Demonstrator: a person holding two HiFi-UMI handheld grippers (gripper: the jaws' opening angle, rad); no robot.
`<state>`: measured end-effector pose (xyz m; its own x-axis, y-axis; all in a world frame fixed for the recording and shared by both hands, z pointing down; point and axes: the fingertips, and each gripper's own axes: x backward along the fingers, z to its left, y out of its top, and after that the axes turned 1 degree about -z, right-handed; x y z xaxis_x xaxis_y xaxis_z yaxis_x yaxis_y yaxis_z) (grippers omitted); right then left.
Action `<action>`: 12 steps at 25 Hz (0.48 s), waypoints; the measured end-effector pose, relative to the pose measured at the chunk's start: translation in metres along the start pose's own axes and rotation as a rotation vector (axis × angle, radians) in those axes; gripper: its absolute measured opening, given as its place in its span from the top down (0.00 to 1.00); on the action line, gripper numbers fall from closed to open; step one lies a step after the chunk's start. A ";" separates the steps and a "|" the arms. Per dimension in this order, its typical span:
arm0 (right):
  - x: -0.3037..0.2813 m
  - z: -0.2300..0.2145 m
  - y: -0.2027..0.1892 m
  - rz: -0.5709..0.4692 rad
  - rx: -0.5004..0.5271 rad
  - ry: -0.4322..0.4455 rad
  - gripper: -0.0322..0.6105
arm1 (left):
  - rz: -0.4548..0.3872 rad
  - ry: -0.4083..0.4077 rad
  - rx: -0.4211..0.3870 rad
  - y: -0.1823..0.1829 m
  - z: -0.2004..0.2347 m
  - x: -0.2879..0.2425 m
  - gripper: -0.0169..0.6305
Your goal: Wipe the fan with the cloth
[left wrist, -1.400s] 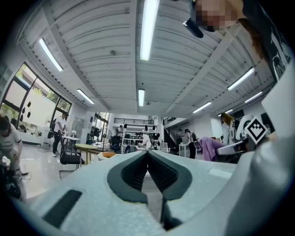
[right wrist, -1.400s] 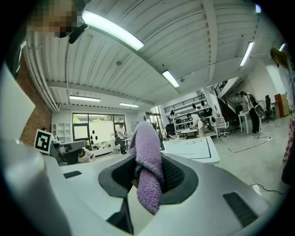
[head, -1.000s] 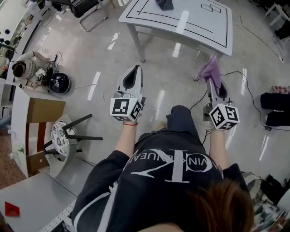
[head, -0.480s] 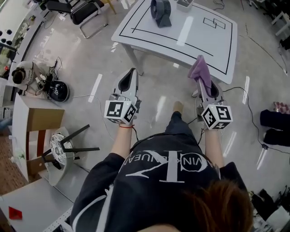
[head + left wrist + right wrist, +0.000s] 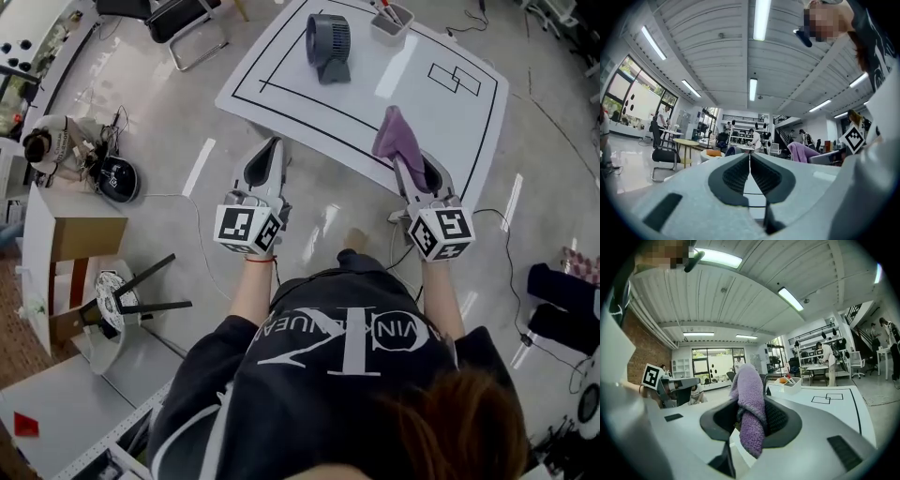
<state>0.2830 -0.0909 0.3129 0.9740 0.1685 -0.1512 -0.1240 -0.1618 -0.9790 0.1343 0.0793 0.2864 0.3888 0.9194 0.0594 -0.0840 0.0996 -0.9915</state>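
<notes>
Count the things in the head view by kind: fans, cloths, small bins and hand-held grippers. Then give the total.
fan: 1
cloth: 1
small bin: 1
grippers: 2, the left gripper and the right gripper
Total: 5

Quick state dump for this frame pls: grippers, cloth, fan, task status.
left gripper: shut, empty, just short of the table's near edge in the head view
right gripper: shut on cloth, at the table's near edge in the head view
cloth: purple, bunched, sticking out past the jaws
fan: dark, upright, far side of table
table: white, black lines marked on top
task status: wiping not yet begun; cloth well apart from fan
</notes>
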 end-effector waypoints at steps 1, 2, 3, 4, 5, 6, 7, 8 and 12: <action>-0.007 -0.008 0.001 0.006 -0.001 0.011 0.76 | -0.002 0.006 0.001 0.000 0.000 -0.009 0.96; -0.014 -0.016 0.001 0.009 -0.006 0.021 0.76 | -0.003 0.010 0.001 0.000 -0.001 -0.018 0.95; -0.021 -0.023 0.002 0.010 -0.014 0.031 0.76 | 0.000 0.012 -0.001 -0.001 -0.002 -0.027 0.95; -0.028 -0.030 0.002 0.010 -0.024 0.039 0.76 | 0.005 0.012 -0.006 -0.002 -0.003 -0.035 0.94; -0.035 -0.036 0.002 0.011 -0.035 0.045 0.76 | 0.013 0.011 -0.011 -0.004 -0.004 -0.041 0.92; -0.041 -0.041 0.001 0.012 -0.046 0.050 0.76 | 0.024 0.009 -0.014 -0.005 -0.004 -0.047 0.92; -0.046 -0.044 0.000 0.014 -0.056 0.055 0.76 | 0.036 0.008 -0.016 -0.008 -0.004 -0.052 0.92; -0.050 -0.047 -0.001 0.018 -0.065 0.061 0.76 | 0.048 0.008 -0.016 -0.010 -0.004 -0.055 0.91; -0.063 -0.052 -0.004 0.035 -0.085 0.078 0.76 | 0.086 0.003 -0.011 -0.015 -0.001 -0.068 0.89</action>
<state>0.2325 -0.1516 0.3338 0.9817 0.0852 -0.1705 -0.1447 -0.2491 -0.9576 0.1101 0.0149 0.2971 0.3838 0.9231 -0.0263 -0.1070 0.0161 -0.9941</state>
